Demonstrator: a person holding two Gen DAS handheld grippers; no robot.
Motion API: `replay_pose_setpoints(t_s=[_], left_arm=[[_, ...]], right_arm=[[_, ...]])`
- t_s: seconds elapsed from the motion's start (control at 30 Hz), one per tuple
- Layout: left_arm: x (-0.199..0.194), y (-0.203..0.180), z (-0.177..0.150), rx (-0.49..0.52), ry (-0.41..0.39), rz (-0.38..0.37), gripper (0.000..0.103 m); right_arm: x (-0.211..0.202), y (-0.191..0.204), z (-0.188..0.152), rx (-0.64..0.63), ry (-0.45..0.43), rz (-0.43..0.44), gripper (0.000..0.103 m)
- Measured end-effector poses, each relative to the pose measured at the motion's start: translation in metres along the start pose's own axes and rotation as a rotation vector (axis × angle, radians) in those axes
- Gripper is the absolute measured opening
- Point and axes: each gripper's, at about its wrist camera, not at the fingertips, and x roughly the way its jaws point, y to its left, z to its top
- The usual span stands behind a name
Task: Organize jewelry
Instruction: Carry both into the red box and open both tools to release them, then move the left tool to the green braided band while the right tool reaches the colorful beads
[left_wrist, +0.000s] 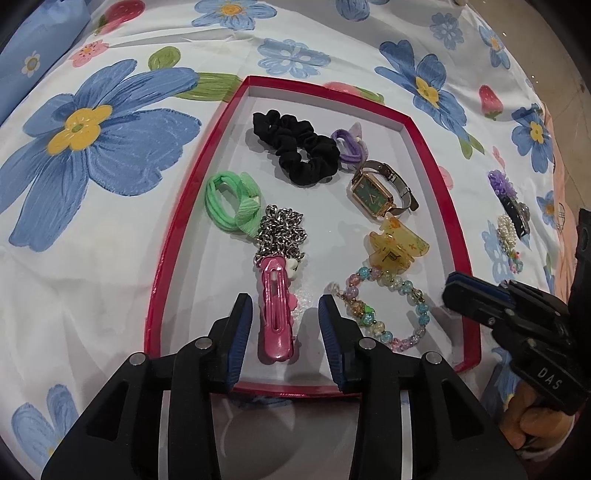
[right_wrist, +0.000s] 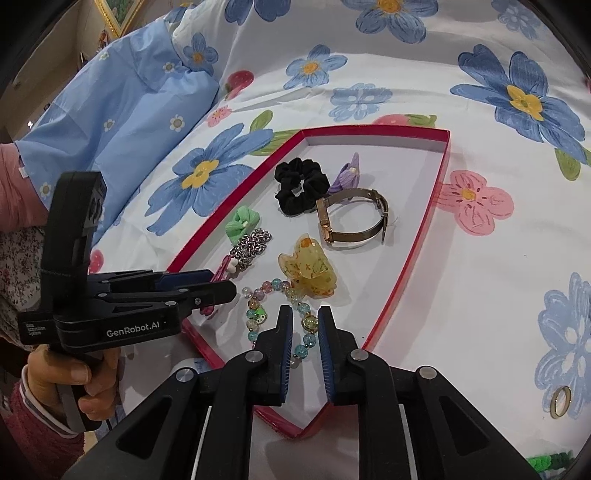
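Note:
A red-rimmed tray (left_wrist: 159, 280) lies on the floral bedsheet and holds a black scrunchie (left_wrist: 295, 147), a purple hair tie (left_wrist: 349, 144), a green hair tie (left_wrist: 231, 205), a watch (left_wrist: 380, 188), a silver chain (left_wrist: 282, 230), a pink hair clip (left_wrist: 277, 314), a yellow claw clip (left_wrist: 397, 245) and a beaded bracelet (left_wrist: 388, 306). My left gripper (left_wrist: 285, 317) is open, its fingers on either side of the pink clip. My right gripper (right_wrist: 306, 336) is open just above the bracelet (right_wrist: 284, 314); it shows from the side in the left wrist view (left_wrist: 448, 291).
Outside the tray to the right lie a purple-flower clip (left_wrist: 506, 192) and a pearl piece (left_wrist: 508, 236). A gold ring (right_wrist: 560, 401) lies on the sheet at the right. A blue pillow (right_wrist: 122, 99) is at the back left.

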Motion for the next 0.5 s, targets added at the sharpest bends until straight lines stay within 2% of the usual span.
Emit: replay_pose_setpoints(t_s=[0.1,0.2,0.37,0.5], left_arm=[[-0.007,0.0,-0.001,-0.005,-0.012,0.001,0.035],[-0.016,-0.002,-0.001,-0.009,-0.033,0.0,0.04],[-0.03,-0.009,-0.002,-0.026,-0.07,-0.024,0.045],[-0.038,-0.021,-0.004,-0.03,-0.089,-0.058,0.049]], right_arm=[[-0.008,-0.002,0.0,0.006,-0.016,0.004,0.017],[-0.017,-0.005,-0.001,0.016,-0.031,0.007,0.018],[-0.038,-0.014,-0.006,0.052,-0.075,0.007,0.032],[-0.056,-0.025,-0.012,0.083,-0.109,-0.005,0.033]])
